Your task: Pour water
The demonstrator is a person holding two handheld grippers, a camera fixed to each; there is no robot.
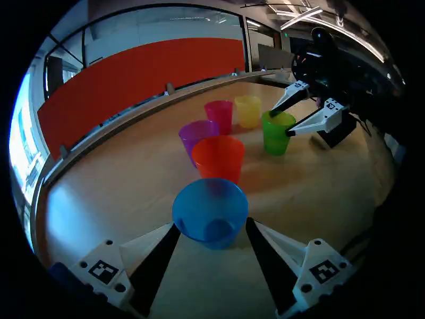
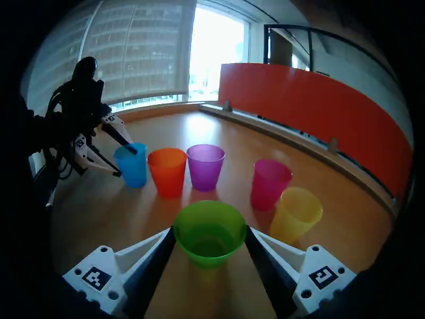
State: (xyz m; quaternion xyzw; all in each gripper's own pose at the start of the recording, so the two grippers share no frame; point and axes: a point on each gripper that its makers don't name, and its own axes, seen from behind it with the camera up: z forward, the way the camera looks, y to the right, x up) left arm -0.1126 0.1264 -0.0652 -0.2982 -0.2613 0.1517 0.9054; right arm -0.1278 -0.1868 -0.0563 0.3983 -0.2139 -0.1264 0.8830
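Six cups (image 1: 218, 157) on bench (image 1: 122, 181). Left tool (image 1: 211, 226) clamped on blue cup (image 1: 210, 207), near end of row; right tool (image 2: 210, 234) clamped on green cup (image 2: 209, 226), far right. Lift level, tip slowly over receiving rim.

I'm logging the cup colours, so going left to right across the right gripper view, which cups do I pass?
From the left: blue cup → orange cup → purple cup → pink cup → yellow cup. The green cup nearest the camera is left out: it overlaps the purple one's span.
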